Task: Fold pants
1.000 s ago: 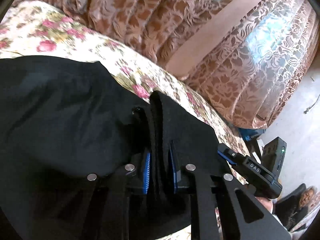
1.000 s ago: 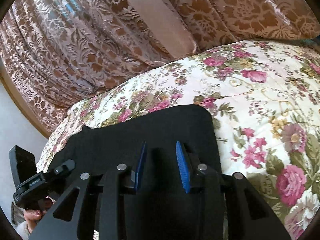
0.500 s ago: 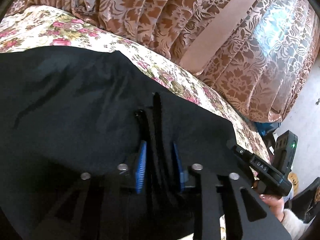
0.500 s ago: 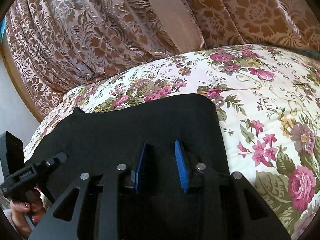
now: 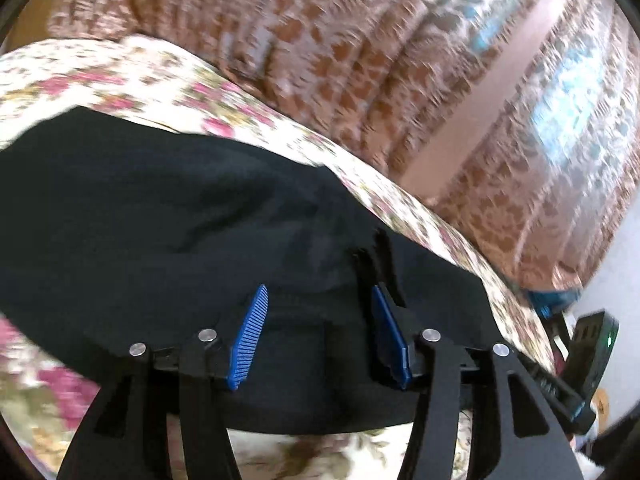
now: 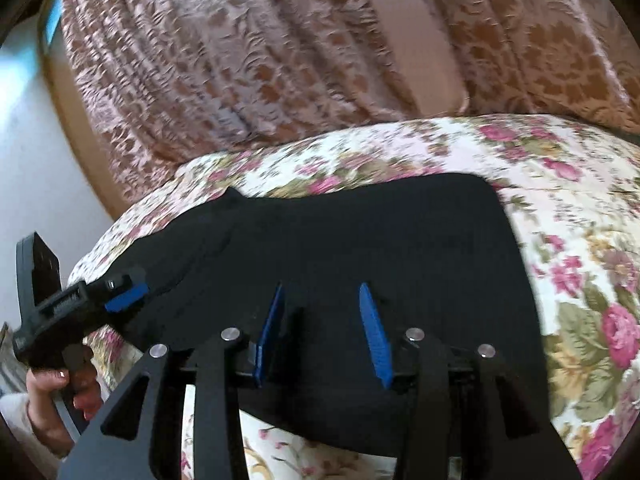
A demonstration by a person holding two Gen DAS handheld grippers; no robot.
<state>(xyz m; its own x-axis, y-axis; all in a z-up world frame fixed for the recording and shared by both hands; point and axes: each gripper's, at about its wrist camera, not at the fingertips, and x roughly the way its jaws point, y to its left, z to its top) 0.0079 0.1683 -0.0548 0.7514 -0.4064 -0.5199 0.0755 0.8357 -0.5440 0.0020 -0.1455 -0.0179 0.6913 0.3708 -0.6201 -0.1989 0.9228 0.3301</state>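
Observation:
The black pants [image 5: 168, 216] lie folded on the floral bedspread [image 5: 120, 76]. In the right wrist view they [image 6: 380, 232] form a flat dark block. My left gripper [image 5: 320, 308] is open just above the near edge of the pants, with a small ridge of black cloth standing by its right pad. My right gripper [image 6: 322, 300] is open over the near edge of the pants and holds nothing. The left gripper also shows in the right wrist view [image 6: 116, 300], at the pants' left end, its blue pads apart from the cloth.
Patterned brown curtains [image 6: 280, 60] hang behind the bed. The floral bedspread [image 6: 580, 240] stretches to the right of the pants. A white wall [image 6: 36, 160] is at the left. The right gripper's handle [image 5: 580, 360] shows at the bed's right edge.
My left gripper has opened and let go of the pants' edge, which has dropped onto the bed. My right gripper has opened wider. Both have drawn back a little.

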